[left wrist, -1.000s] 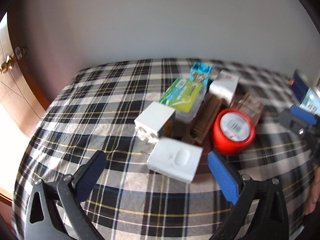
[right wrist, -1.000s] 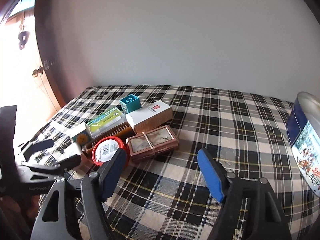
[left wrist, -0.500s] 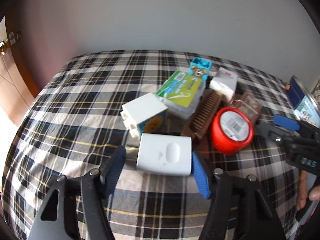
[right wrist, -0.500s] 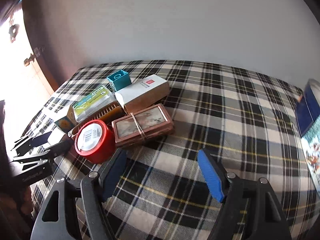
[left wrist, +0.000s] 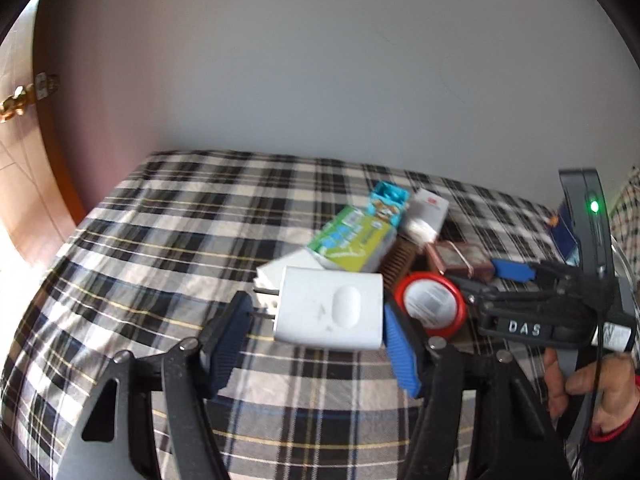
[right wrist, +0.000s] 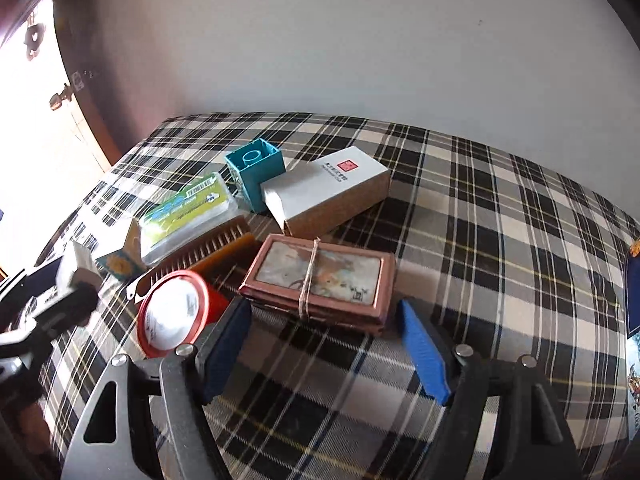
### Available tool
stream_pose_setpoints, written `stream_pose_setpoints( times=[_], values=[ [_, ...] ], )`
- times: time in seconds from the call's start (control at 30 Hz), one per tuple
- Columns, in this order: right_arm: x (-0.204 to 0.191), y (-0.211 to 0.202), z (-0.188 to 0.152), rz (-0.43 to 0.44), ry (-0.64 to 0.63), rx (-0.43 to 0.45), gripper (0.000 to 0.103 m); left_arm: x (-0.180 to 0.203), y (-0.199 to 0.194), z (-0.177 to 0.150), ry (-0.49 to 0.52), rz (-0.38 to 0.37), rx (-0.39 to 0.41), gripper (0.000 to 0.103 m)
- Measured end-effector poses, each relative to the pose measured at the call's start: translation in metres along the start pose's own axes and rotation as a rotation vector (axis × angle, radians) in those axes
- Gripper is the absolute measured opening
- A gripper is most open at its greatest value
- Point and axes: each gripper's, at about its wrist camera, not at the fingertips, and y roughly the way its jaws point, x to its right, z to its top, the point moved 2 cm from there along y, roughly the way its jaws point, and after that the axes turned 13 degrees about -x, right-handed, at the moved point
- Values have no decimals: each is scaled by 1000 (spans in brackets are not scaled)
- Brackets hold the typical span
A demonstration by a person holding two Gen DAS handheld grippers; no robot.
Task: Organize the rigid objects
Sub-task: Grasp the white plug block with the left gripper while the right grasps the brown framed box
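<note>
Left gripper (left wrist: pixel 316 328) has its 2 fingers closed on the white charger (left wrist: pixel 330 312) by its short ends, lifted near the pile mid-bed, prob. for sorting, while right gripper (right wrist: pixel 326 344), wide open & empty, fronts the brown box (right wrist: pixel 320 276).

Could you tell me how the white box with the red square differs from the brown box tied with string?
The white box has a plain pale top with a small red mark; the brown box has a reddish frame around a picture panel. The brown box is bound with string; the white box is not. The brown box lies right before the open right tool, the white box behind it. Both are flat rectangular boxes lying on the plaid cloth.
</note>
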Motion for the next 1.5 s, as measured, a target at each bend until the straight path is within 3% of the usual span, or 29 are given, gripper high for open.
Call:
stream_pose_setpoints(
  times=[0.07,0.17,0.2,0.27,0.37,0.47,0.53,0.57,0.6,0.73,0.87,0.93,1.07,1.23,1.5],
  values=[
    [-2,1,0,-26,-8,-1,70,-2,-1,0,-7,1,8,64],
    [0,-3,-1,-16,1,10,31,-4,0,0,-10,9,10,64],
    [3,-4,-2,-2,14,12,24,-5,1,1,-12,16,9,64],
    [9,-7,-4,41,34,18,22,-6,2,0,-15,26,6,64],
    [17,-13,-8,132,47,43,22,-8,4,-1,-25,23,-5,64],
    [15,-24,-6,129,-10,96,25,-7,-1,-1,-21,27,16,64],
    [7,-28,-3,97,-90,100,47,-6,-3,0,-17,29,26,64],
    [3,-28,-1,77,-117,101,70,-6,-4,0,-15,24,28,64],
    [1,-28,2,51,-148,113,80,-5,-5,0,-14,20,29,64],
    [-7,-15,20,15,-221,104,80,-3,-5,0,-4,22,34,64],
    [-11,6,28,-25,-305,17,80,-4,-3,1,-5,30,26,64],
    [-9,5,30,2,-303,14,80,-4,0,0,-3,28,19,64],
    [-3,3,27,40,-279,3,55,-1,2,-1,8,43,23,64],
    [1,-5,14,43,-243,19,51,-3,1,-2,-3,52,41,64],
    [20,-49,-23,72,-151,149,47,-3,-3,-4,-18,75,85,64]
  ],
)
